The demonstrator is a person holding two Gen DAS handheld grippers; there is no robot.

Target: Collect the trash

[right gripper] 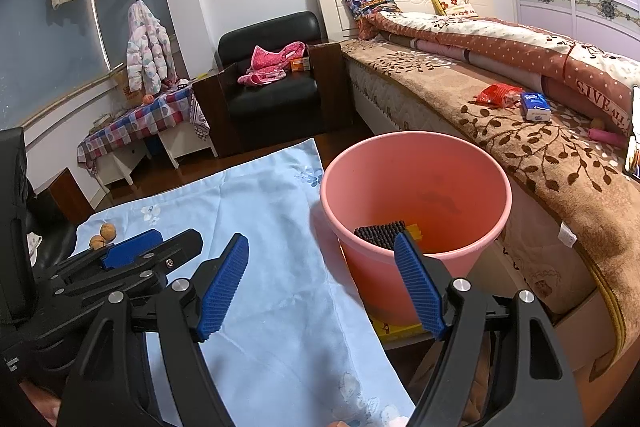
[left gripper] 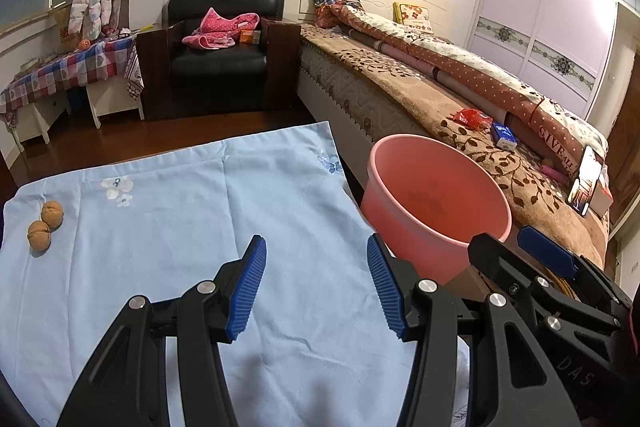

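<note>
A pink bucket (left gripper: 436, 203) (right gripper: 416, 187) stands beside a table covered with a light blue cloth (left gripper: 180, 227) (right gripper: 272, 267). A dark ribbed object (right gripper: 380, 231) and something yellow lie in its bottom. Two walnuts (left gripper: 45, 223) (right gripper: 103, 235) sit at the cloth's far left. My left gripper (left gripper: 316, 283) is open and empty above the cloth. My right gripper (right gripper: 320, 283) is open and empty, its right finger over the bucket's near rim. Each gripper shows in the other's view: the right (left gripper: 520, 259), the left (right gripper: 132, 251).
A bed with a brown leaf blanket (right gripper: 540, 155) runs along the right, holding a red wrapper (right gripper: 498, 95), a blue tissue pack (right gripper: 535, 106) and a phone (left gripper: 585, 179). A black armchair (left gripper: 220, 55) and a checked side table (left gripper: 68, 71) stand at the back.
</note>
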